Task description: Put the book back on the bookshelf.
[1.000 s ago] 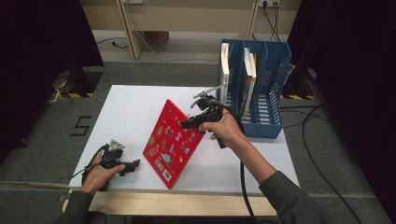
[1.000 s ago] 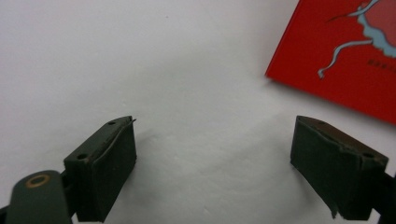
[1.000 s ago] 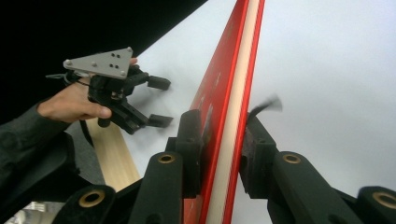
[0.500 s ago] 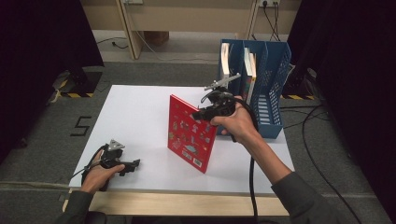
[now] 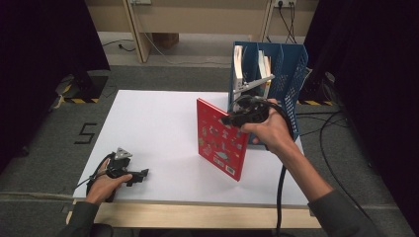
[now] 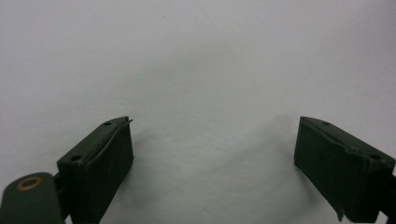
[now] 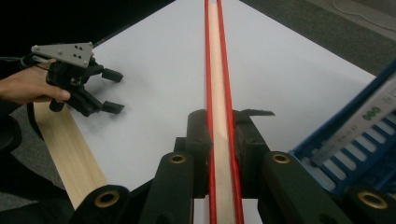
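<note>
Your right gripper (image 7: pixel 219 140) clamps the thin red book (image 5: pixel 220 140) at its top edge; stiff, light, tippable. Left gripper (image 5: pixel 129 174) rests wide open.

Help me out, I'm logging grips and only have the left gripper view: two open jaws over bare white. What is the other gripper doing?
Observer: The right gripper is shut on the red book, clamping its top edge.
Operator: Is the book lying flat?
Observer: No, it stands upright on the white table.
Operator: Anything close behind it?
Observer: A blue rack holding other books stands just beyond it.
</note>
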The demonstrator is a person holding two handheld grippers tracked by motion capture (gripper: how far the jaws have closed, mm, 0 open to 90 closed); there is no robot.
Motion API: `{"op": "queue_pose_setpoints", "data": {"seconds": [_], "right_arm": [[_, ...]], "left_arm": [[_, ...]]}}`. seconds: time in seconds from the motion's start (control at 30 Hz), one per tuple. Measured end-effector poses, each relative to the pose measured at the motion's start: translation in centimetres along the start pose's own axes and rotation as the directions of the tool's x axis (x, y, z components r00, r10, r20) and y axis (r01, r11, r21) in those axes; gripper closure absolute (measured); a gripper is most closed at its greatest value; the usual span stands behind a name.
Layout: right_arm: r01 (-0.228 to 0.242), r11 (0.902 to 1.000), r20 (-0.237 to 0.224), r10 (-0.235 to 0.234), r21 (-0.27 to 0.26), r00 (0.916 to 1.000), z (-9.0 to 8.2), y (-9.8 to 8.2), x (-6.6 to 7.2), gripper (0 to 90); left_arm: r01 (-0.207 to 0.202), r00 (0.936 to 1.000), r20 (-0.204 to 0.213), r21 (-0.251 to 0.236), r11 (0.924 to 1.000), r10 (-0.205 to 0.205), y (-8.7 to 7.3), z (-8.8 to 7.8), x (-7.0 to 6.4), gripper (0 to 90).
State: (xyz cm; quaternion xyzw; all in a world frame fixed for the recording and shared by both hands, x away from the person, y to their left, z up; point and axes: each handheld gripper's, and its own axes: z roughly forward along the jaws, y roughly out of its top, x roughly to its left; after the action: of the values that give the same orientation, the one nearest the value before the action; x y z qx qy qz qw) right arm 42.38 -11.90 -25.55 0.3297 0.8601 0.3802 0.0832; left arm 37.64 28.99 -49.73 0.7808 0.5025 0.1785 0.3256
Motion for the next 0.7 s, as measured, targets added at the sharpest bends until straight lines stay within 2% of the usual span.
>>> {"op": "queue_pose_setpoints", "data": {"seconds": [0.13,0.47,0.7], "right_arm": [[-0.008,1.0,0.027,0.008,-0.005,0.9996,-1.9,-0.6,-0.2,79.9],[-0.026,0.9993,0.055,0.027,-0.026,0.9981,-6.1,-2.3,-0.4,79.9],[-0.063,0.9968,0.097,0.068,-0.049,0.9929,-9.0,-4.0,-1.3,79.9]], "left_arm": [[0.0,1.0,0.001,0.003,1.0,0.0,0.0,0.0,0.0,10.8],[0.001,1.0,0.005,0.002,1.0,-0.001,0.0,0.1,0.0,9.6],[0.0,1.0,0.007,0.006,1.0,0.0,0.1,0.1,-0.1,8.4]]}}
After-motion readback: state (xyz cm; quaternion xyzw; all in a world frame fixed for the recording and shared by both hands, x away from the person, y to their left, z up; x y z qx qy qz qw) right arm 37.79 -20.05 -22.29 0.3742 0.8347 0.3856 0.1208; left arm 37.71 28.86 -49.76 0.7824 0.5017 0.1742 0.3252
